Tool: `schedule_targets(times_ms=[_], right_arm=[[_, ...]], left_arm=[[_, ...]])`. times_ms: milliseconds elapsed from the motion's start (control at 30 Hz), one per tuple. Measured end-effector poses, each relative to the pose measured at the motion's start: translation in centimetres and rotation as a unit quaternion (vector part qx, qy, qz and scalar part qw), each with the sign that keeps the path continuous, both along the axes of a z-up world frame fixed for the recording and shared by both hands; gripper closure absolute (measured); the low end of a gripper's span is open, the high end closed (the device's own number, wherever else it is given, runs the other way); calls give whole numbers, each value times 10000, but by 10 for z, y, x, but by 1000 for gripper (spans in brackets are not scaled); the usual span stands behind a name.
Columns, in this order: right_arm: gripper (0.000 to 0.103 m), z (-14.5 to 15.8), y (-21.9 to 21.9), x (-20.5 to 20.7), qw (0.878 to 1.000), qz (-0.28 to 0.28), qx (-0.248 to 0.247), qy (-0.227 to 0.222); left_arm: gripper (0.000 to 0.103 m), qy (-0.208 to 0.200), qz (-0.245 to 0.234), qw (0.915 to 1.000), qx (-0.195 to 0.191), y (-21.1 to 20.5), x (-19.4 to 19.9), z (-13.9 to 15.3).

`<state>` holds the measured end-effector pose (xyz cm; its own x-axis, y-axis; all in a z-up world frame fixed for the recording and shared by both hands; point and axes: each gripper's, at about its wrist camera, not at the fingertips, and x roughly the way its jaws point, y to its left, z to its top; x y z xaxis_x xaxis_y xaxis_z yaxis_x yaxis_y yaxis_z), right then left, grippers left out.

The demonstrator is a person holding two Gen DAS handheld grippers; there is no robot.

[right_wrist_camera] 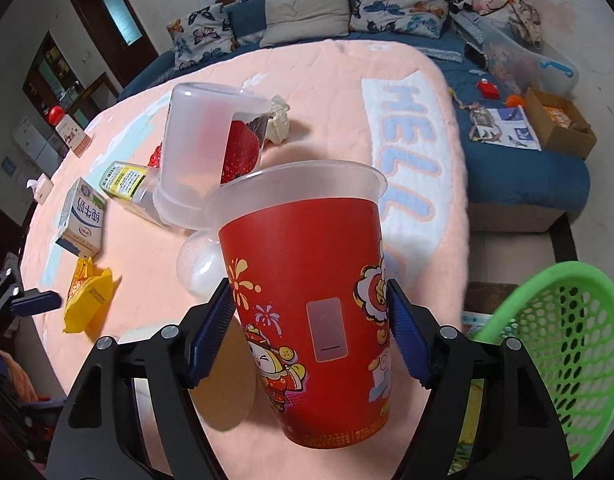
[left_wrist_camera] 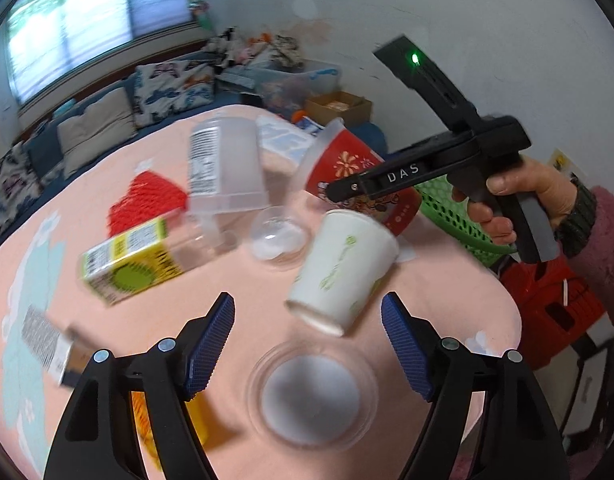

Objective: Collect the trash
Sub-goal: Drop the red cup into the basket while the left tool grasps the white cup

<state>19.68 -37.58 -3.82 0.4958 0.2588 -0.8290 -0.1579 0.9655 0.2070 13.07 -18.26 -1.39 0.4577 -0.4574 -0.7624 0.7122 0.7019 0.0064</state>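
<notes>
My right gripper (right_wrist_camera: 309, 286) is shut on a red printed cup (right_wrist_camera: 307, 300) with a clear plastic rim; both blue pads press its sides, and it hangs tilted over the pink table. In the left wrist view a hand holds that gripper (left_wrist_camera: 339, 192) at the cup (left_wrist_camera: 347, 168). My left gripper (left_wrist_camera: 307, 304) stands open above the table. A white paper cup (left_wrist_camera: 343, 268) lies on its side just ahead of its fingertips, untouched. A clear round lid (left_wrist_camera: 313, 390) lies under the jaws.
A green mesh basket (right_wrist_camera: 555, 344) sits off the table's right edge. An upturned clear tub (right_wrist_camera: 211, 152), a milk carton (right_wrist_camera: 81, 220), a yellow wrapper (right_wrist_camera: 87, 300), a yellow-green box (left_wrist_camera: 127, 264), red netting (left_wrist_camera: 147, 200) and a clear dome lid (left_wrist_camera: 277, 236) are strewn on the pink cloth (right_wrist_camera: 327, 92).
</notes>
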Motion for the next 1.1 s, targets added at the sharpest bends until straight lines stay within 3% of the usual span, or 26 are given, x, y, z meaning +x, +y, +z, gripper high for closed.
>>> schedule_targets(times_ms=[200,533,867,1100], right_arm=[[29,9,-12,-13,9999,-125,-53,-100],[30,22,-34,-39,9990,-354,-134,-228],[30,23,-58,-62,9974,-661,-148,-228],[30,22,-69,-76,9962,-805,-256,-218]], left_arm=[[30,108,-347,9992,180,-29,16,-11],[30,230,-543,9970,505,-59,32,-33],[30,278,-691,9954,595,-72,29,-41],[38,359,-715,9953,551,-77,26,-42]])
